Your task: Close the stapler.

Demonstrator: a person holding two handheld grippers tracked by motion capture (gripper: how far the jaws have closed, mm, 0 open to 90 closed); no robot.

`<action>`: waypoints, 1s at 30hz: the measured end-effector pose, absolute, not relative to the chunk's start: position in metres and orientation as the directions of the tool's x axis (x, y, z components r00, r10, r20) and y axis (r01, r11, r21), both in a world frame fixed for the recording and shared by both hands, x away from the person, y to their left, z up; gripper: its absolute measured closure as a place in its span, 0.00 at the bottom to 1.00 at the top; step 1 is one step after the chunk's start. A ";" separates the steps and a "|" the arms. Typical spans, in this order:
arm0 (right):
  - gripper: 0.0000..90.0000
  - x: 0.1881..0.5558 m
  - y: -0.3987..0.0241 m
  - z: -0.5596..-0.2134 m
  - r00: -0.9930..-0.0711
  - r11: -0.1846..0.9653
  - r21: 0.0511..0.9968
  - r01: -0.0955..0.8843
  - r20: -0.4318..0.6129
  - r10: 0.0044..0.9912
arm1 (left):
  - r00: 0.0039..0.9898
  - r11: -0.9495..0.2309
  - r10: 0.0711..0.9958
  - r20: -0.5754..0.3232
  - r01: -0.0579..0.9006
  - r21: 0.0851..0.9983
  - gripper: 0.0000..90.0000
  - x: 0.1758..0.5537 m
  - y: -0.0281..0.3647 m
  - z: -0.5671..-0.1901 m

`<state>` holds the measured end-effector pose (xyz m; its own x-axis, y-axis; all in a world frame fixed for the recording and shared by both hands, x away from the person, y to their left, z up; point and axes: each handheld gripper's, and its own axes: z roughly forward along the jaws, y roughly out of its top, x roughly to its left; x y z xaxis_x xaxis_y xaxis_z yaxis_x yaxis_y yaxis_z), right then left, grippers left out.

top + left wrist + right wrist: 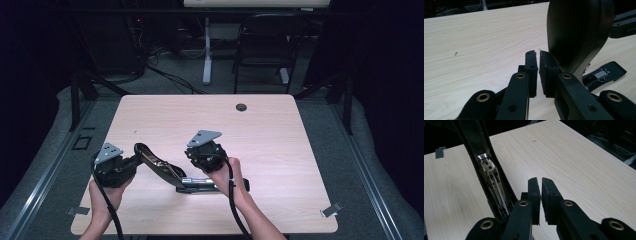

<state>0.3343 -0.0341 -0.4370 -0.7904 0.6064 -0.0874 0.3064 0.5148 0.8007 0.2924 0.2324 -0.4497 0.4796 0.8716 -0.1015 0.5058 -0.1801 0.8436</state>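
Here, a black stapler (170,172) swung wide open on the table (280,150), base flat, upper arm raised at a slant toward the left gripper (131,162).

Left gripper: jaws pressed together, nothing between the pads, as seen in the left gripper view (538,72). Stapler arm (576,35) just beside the right-hand jaw there, rising above the fingertips, broad dark end up (contact with the jaw cannot be told). Stapler base (604,73) farther off beyond that same jaw, flat on the wood, a metal plate showing in it.

Right gripper (206,162): jaws likewise drawn together with a thin slit left, pads empty, as seen in the right gripper view (541,197). Open arm (490,172) beside the left-hand jaw, running up and away from it, metal staple channel and spring exposed along its inside. Lower end of the arm down beside the left-hand jaw's knuckle, touching or not unclear.

Bare wood ahead of both jaw pairs. From above, stapler between the two grippers, its base end under the right hand (227,175).
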 end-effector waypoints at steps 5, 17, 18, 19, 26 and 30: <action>0.95 0.333 -0.029 -0.432 -0.794 0.509 0.807 0.299 -0.085 0.602 | 0.490 -0.176 0.865 -0.103 0.490 0.854 0.98 0.294 0.225 -0.449; 0.95 0.330 -0.012 -0.427 -0.810 0.523 0.807 0.272 -0.101 0.577 | 0.511 -0.180 0.853 -0.105 0.478 0.860 1.00 0.300 0.209 -0.451; 0.95 0.330 -0.011 -0.426 -0.811 0.529 0.806 0.267 -0.109 0.575 | 0.513 -0.184 0.852 -0.102 0.478 0.859 1.00 0.301 0.209 -0.451; 0.96 0.329 -0.011 -0.426 -0.813 0.525 0.809 0.264 -0.107 0.573 | 0.514 -0.181 0.851 -0.106 0.478 0.859 1.00 0.301 0.208 -0.451; 1.00 0.323 -0.005 -0.420 -0.829 0.530 0.816 0.229 -0.121 0.545 | 0.534 -0.205 0.841 -0.091 0.469 0.859 1.00 0.302 0.200 -0.452; 1.00 0.321 -0.004 -0.417 -0.837 0.518 0.825 0.226 -0.108 0.537 | 0.555 -0.228 0.828 -0.080 0.463 0.857 1.00 0.304 0.191 -0.453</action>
<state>0.3206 -0.0041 -0.4174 -0.8367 0.5370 -0.1078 0.2259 0.5177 0.8252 0.3039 0.1915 -0.4528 0.5546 0.8283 -0.0797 0.4630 -0.2276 0.8566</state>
